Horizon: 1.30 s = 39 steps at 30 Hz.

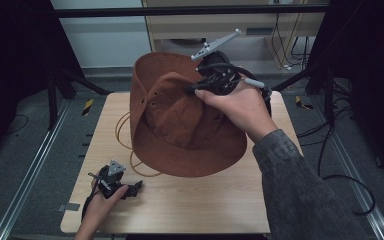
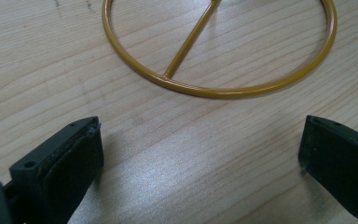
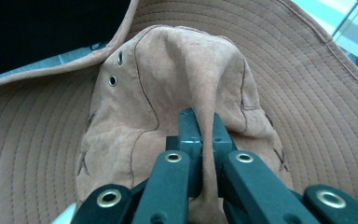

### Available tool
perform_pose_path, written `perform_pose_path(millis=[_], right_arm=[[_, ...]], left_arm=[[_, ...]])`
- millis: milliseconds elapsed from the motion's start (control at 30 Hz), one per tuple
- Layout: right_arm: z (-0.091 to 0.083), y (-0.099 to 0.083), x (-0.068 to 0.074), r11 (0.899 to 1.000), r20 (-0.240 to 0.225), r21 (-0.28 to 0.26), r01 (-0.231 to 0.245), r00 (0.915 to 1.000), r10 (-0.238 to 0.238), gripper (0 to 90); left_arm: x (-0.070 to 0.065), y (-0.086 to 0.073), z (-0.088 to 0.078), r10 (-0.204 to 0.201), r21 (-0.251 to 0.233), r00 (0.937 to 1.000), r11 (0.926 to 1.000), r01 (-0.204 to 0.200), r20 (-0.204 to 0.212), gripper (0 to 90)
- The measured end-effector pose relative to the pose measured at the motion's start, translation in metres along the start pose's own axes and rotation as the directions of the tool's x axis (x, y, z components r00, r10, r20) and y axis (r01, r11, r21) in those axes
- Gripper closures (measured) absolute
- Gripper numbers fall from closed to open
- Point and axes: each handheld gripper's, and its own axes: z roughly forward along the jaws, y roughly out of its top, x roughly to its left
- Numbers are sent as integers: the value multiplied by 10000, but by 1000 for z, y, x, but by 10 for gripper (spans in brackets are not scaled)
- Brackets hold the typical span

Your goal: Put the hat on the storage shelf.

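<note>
Centrally, a light wooden table [image 1: 190, 210] filled the high view, with dark floor and cables around it. Above its middle hung a brown wide-brimmed hat [image 1: 180, 120], lifted and tilted so its crown faced the near side. The right gripper [image 1: 205, 85], at the hat's far right, had its jaws clamped on a pinched fold of the crown. Under the hat lay a yellow wire hoop [image 1: 125, 135], partly hidden, resting on the table's left half. Nearest and smallest, the left gripper [image 1: 130, 189] rested low by the near left corner, its jaws spread wide with nothing between them.

The hat looked soft, light and floppy; the cloth creased where it was pinched, so it would likely sag and swing. A hold on the crown's ridge seemed surer than one on the limp brim.

The right gripper view showed what the high view could not: brim stitching, two metal eyelets [image 3: 116, 70] and the fold caught between the jaws. The left gripper view showed the hoop's crossbar [image 2: 189, 39] clearly.
</note>
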Motion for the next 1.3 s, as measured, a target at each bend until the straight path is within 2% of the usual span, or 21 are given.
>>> perform_pose_path(millis=[833, 1300], right_arm=[[27, 20, 17, 9991, -289, -416, 81, 9995, -93, 891], [41, 29, 21, 9988, -280, -498, 28, 9996, -42, 891]], left_arm=[[-1, 0, 0, 5, 2, 10000, 10000, -5, 5, 0], [0, 0, 0, 16, 9, 10000, 10000, -16, 30, 0]])
